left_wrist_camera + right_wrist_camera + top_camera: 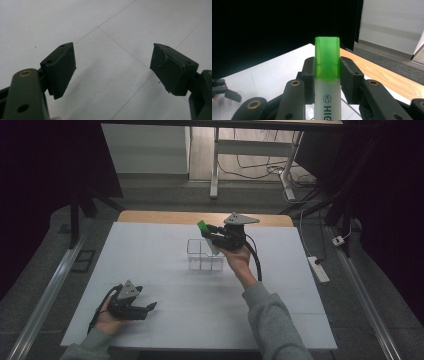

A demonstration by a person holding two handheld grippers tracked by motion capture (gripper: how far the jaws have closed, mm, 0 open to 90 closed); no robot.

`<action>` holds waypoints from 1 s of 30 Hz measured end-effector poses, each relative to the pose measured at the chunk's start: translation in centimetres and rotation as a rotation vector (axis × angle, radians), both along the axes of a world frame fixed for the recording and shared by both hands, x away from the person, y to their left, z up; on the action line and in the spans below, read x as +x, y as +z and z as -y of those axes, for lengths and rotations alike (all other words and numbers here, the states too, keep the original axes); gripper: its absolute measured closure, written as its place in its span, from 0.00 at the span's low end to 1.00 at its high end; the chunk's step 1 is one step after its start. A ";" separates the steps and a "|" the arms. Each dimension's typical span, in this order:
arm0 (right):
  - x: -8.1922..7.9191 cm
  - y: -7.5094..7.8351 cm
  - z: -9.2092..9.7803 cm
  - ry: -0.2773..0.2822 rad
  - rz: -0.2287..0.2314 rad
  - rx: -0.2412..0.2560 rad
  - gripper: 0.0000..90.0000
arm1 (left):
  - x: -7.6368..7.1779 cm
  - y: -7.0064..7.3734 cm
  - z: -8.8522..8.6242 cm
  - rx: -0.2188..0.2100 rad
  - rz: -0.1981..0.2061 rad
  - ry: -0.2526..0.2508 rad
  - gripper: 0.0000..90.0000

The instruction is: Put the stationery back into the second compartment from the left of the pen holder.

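Highlighter (327,82), green cap, frosted barrel, clamped by right gripper (327,75), left gripper (112,67) fingers spread.

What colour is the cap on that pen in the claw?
Bright green; the highlighter's cap shows best in the right gripper view, clamped in the right claw.

I see bare white table (165,320) across the lower frame; only the clear box (204,255) at centre blocks my path.
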State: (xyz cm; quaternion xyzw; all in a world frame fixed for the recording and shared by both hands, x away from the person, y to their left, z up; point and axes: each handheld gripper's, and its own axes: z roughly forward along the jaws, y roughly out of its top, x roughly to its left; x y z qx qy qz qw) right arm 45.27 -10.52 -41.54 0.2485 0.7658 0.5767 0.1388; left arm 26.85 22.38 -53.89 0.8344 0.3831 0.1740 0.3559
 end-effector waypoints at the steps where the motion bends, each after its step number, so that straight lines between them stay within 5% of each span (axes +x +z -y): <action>1: 0.2 0.0 -0.1 -0.001 0.001 -0.002 0.75 | 0.0 0.0 0.0 0.004 -0.002 -0.003 0.23; 11: 1.6 -0.3 -1.3 -0.005 -0.003 -0.012 0.75 | 0.1 -0.1 0.0 0.002 -0.005 -0.007 0.23; 19: 2.7 -0.9 -1.9 -0.018 -0.012 0.045 0.75 | 0.1 -0.1 0.0 0.010 -0.010 -0.012 0.23; 30: 3.3 -1.9 -2.8 -0.017 -0.019 0.049 0.75 | 0.2 -0.3 0.0 0.027 -0.011 -0.012 0.23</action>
